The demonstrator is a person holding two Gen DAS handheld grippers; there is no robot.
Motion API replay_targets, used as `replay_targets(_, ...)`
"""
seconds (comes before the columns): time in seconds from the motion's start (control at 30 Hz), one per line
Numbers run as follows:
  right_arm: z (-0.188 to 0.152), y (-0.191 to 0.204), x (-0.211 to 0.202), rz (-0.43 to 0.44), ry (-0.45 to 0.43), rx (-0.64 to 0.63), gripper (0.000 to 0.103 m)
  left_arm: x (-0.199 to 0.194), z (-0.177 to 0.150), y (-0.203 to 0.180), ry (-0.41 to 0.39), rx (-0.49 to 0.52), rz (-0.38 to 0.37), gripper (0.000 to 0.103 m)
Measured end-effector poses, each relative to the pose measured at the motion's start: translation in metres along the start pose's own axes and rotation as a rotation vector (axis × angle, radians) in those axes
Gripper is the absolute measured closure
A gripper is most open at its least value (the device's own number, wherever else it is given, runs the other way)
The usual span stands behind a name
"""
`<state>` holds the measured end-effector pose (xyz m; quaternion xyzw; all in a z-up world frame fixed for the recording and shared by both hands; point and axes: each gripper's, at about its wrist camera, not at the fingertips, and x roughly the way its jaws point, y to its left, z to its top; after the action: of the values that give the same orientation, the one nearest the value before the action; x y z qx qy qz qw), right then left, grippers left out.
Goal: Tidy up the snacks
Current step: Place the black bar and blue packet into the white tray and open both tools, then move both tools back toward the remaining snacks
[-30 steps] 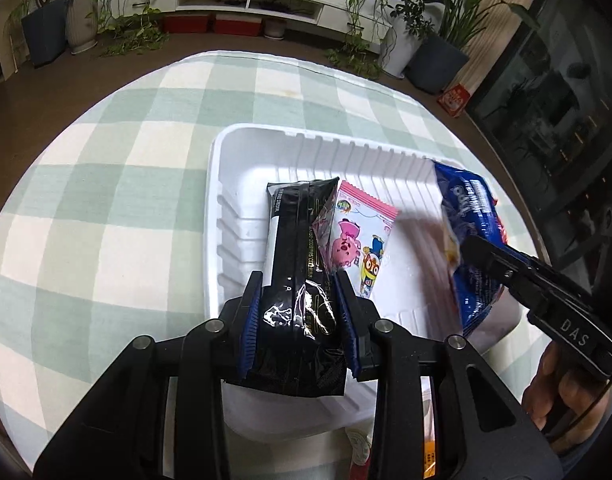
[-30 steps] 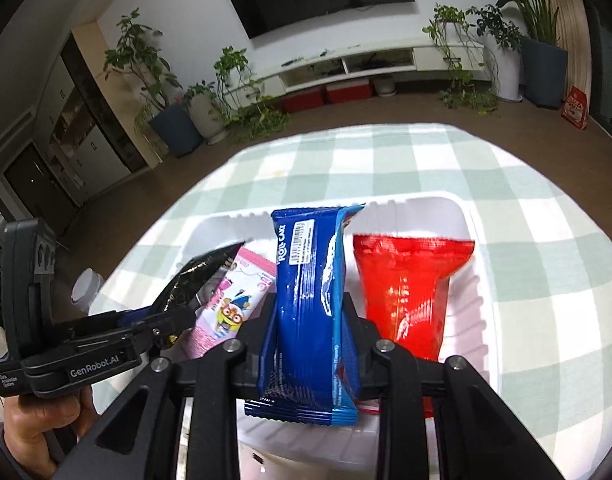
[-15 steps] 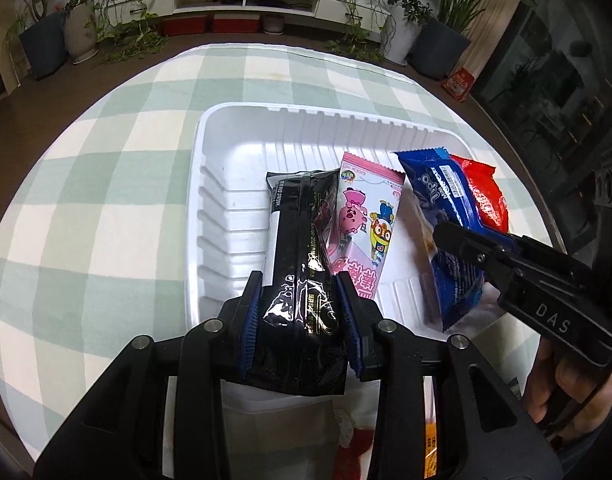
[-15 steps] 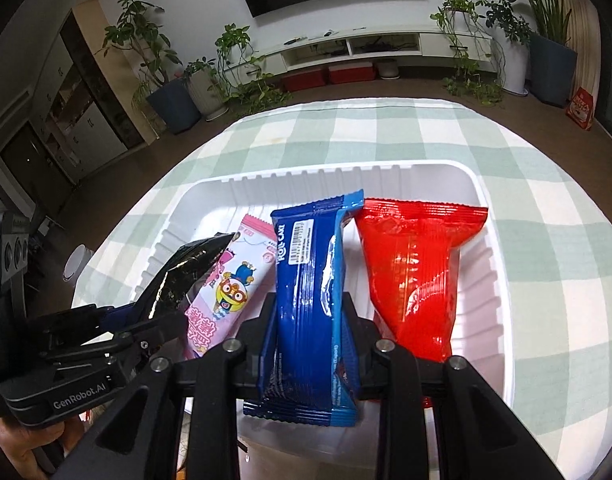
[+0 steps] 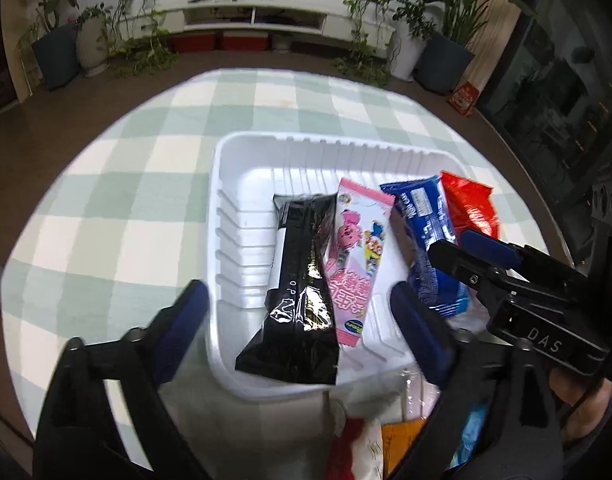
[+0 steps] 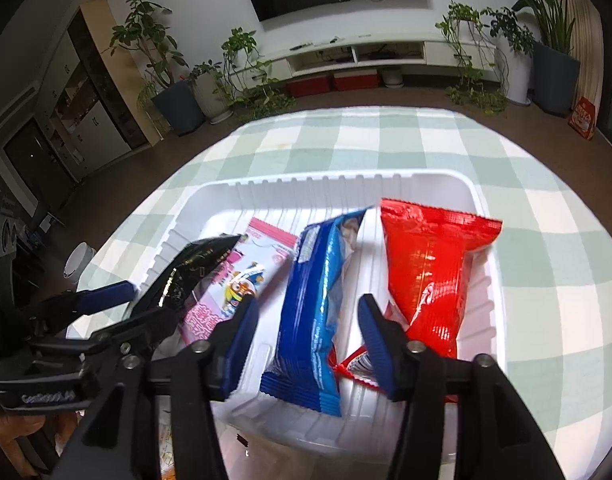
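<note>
A: Which step is this?
B: Release. Both sets of tongs are opening: left gripper (image 5: 302, 316) off the black packet (image 5: 302, 280), right gripper (image 6: 306, 328) off the blue packet (image 6: 318, 300), both lying in the white tray (image 5: 242, 184).
A: Next?
B: Probably draw back and fetch the near loose snacks (image 5: 386, 440).

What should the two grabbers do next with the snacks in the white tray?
Probably pull both back. The left gripper and right gripper are opening, pads clear of the black packet and blue packet, which lie in the white tray.
</note>
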<state>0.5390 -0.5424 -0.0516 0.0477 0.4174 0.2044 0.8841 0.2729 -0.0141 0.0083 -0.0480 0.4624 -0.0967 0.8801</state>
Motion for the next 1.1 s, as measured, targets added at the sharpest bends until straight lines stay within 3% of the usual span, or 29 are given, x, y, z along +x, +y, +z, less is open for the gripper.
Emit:
replay_targets(0.1,0.003,0.003,-0.016,0.011,-0.056,-0.01,0.031,-0.022,-0.003,0.001,-0.05,0.016,-0.02,0.0)
replay_targets(0.23,0.006,0.005,-0.051,0.04,-0.186,-0.012,0.022,-0.063,-0.016,0.006,-0.165,0.027,-0.108,0.0)
replay_targets(0.3,0.006,0.004,-0.066,0.053,-0.237,-0.005,0.016,-0.087,-0.03,0.013,-0.228,0.016,-0.108,0.0)
replay_targets(0.33,0.005,0.003,-0.077,0.057,-0.269,0.002,0.015,-0.094,-0.035,0.016,-0.23,0.008,-0.106,0.0)
replay_targets(0.43,0.0,0.0,-0.101,0.05,-0.326,0.021,0.01,-0.107,-0.059,0.035,-0.11,-0.059,-0.12,0.0)
replay_targets(0.5,-0.007,-0.003,-0.112,0.048,-0.341,0.039,0.008,-0.117,-0.083,0.052,-0.107,-0.135,-0.147,0.001)
replay_targets(0.63,-0.033,-0.008,-0.137,0.061,-0.348,0.093,0.008,-0.126,-0.131,0.073,-0.09,-0.253,-0.197,0.001)
replay_targets(0.77,-0.073,-0.004,-0.151,0.038,-0.3,0.144,0.008,-0.13,-0.166,0.069,-0.082,-0.271,-0.197,0.001)
replay_targets(0.93,-0.127,0.004,-0.158,-0.004,-0.189,0.172,0.012,-0.137,-0.172,0.041,-0.108,-0.171,-0.185,0.002)
replay_targets(1.1,-0.154,-0.001,-0.169,-0.013,-0.182,0.231,0.017,-0.128,-0.154,0.008,-0.056,-0.048,-0.098,0.005)
